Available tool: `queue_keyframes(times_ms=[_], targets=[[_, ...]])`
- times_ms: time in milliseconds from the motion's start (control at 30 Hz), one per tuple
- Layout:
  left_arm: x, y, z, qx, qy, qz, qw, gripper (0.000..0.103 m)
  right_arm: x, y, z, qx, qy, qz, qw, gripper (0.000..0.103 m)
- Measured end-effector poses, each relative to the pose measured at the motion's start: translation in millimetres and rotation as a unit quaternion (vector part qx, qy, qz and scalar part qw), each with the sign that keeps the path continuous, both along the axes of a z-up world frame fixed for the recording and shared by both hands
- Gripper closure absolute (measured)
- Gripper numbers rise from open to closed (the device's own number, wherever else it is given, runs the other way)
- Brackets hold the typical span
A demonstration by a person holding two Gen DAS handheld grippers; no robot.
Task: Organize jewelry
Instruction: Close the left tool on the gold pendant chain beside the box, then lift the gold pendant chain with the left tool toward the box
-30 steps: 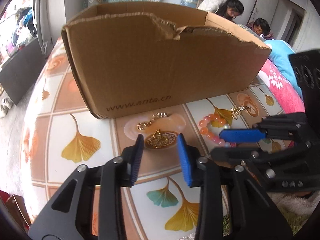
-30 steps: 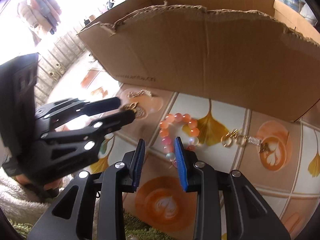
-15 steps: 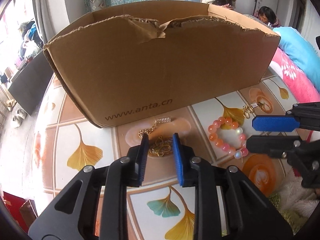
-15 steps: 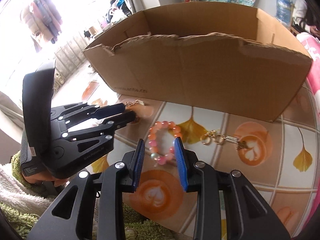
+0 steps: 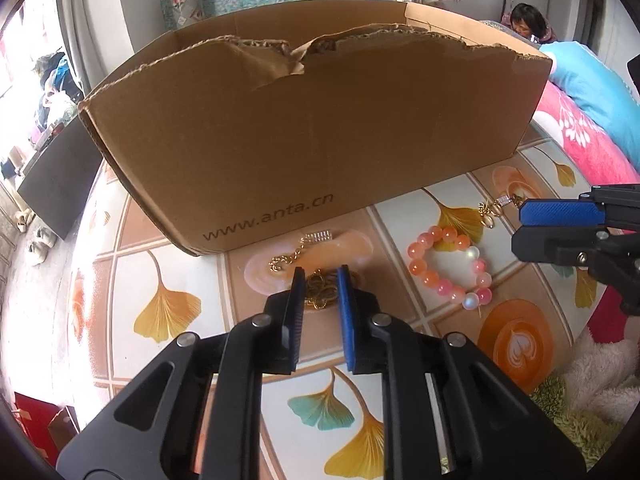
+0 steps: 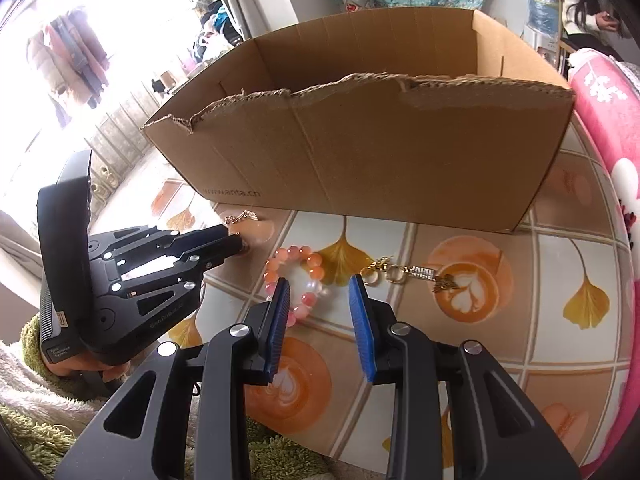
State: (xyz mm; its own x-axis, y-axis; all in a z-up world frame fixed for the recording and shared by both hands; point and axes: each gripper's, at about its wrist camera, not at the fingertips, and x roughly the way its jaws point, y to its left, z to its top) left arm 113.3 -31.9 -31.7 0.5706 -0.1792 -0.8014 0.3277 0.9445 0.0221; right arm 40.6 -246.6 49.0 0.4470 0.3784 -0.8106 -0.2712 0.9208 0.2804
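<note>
Closing around a gold chain ornament with a knot-shaped pendant (image 5: 322, 292), the left gripper (image 5: 320, 288) has it between its narrowing blue pads; contact is unclear. Its chain runs up-left toward the torn brown cardboard box (image 5: 312, 140) close behind. The right gripper (image 6: 318, 300), partly open, holds nothing above the pink-and-orange bead bracelet (image 6: 298, 280) lying flat on the ginkgo-patterned tablecloth (image 6: 480, 340).

Two close, downward wrist views, both sharing the cardboard box (image 5: 312, 140) and bead bracelet (image 6: 298, 284).
</note>
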Motion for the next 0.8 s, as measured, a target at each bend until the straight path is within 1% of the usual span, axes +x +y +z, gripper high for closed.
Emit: queue_keyframes(times_ms=[200, 433, 633, 800], targets=[[-4, 3, 0, -0.004, 0.001, -0.001, 1.0000, 0.088, -7, -7, 1, -0.007, -0.002, -0.013, 1.000, 0.072], [-12, 14, 0, -0.005, 0.003, 0.010, 0.9999, 0.088, -9, -18, 0, -0.019, 0.003, -0.039, 0.999, 0.072], [-15, 19, 0, -0.006, 0.001, 0.013, 0.9999, 0.088, -5, -18, -4, -0.032, 0.006, -0.042, 0.999, 0.073], [-16, 20, 0, -0.007, 0.001, 0.013, 0.9999, 0.088, -1, -16, -8, -0.045, 0.012, -0.044, 0.998, 0.077]])
